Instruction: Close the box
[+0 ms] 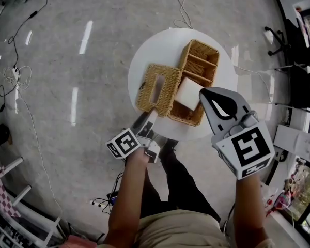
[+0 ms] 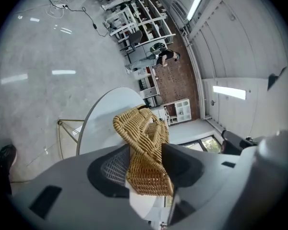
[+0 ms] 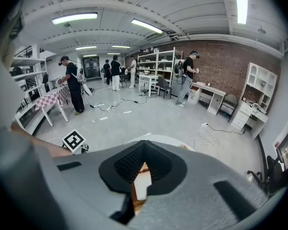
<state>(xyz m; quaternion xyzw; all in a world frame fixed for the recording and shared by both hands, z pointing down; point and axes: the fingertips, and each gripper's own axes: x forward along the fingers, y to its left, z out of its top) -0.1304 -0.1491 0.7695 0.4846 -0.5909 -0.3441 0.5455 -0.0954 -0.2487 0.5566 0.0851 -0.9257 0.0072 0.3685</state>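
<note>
On the round white table (image 1: 160,48) stands an open wicker box: its slotted lid (image 1: 156,88) lies to the left of the compartmented base (image 1: 199,66). A white tissue pack (image 1: 188,93) sits in the base's near end. My left gripper (image 1: 147,122) is at the lid's near edge. In the left gripper view the lid's rim (image 2: 144,147) fills the gap between the jaws of that gripper (image 2: 146,159) and touches both pads. My right gripper (image 1: 202,92) hovers raised over the tissue pack with its tips together and nothing held. In the right gripper view the pack (image 3: 143,185) shows below the shut right gripper (image 3: 143,150).
Cables (image 1: 188,4) trail over the grey floor beyond the table. An office chair (image 1: 279,37) and shelving stand at the right. The person's legs are at the table's near edge. Several people (image 3: 72,83) stand far off by tables and racks.
</note>
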